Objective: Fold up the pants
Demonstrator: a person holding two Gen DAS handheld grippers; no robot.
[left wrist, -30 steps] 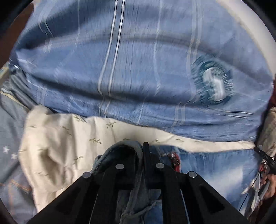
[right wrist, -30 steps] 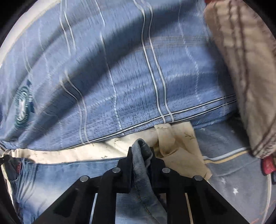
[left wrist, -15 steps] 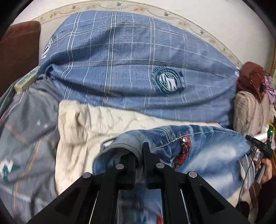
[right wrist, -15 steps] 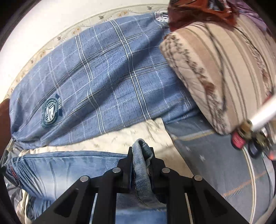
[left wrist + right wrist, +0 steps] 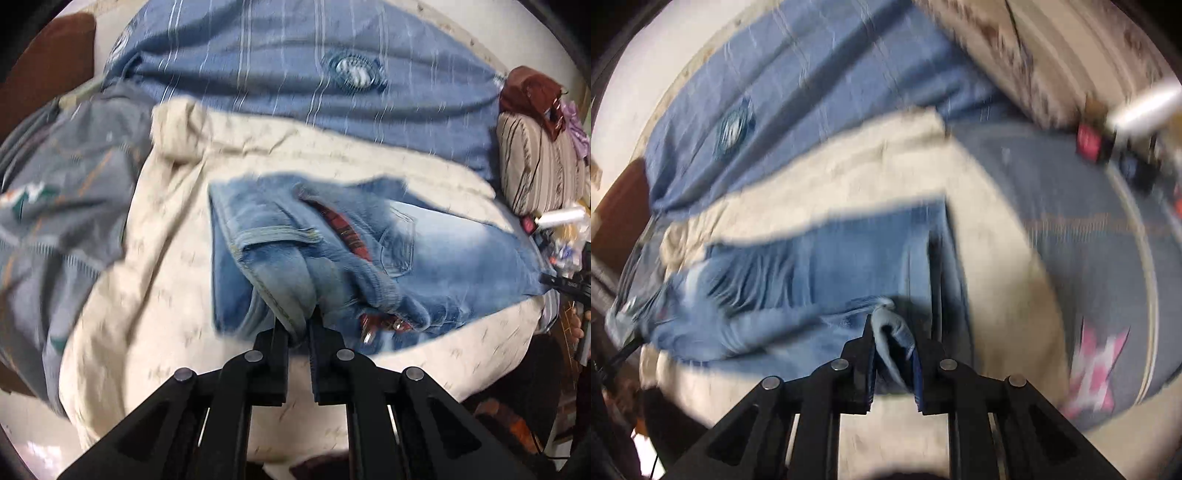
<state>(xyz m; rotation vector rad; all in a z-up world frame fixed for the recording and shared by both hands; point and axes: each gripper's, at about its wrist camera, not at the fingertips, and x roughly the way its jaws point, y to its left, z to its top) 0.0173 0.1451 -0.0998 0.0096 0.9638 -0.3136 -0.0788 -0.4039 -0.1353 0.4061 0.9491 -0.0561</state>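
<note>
Light blue jeans lie folded over on a cream sheet, with a red plaid lining showing at the waist. My left gripper is shut on a fold of the jeans near the waistband. In the right wrist view the jeans stretch to the left, and my right gripper is shut on a bunched edge of the denim. Both views are blurred by motion.
A blue plaid duvet lies behind the sheet. A grey patterned blanket is at the left. A striped cushion and small clutter sit at the right. A grey blanket with a pink star lies right of the sheet.
Both grippers have pulled back toward the near edge, drawing the held jeans edges over the rest of the jeans. More of the cream sheet now shows.
</note>
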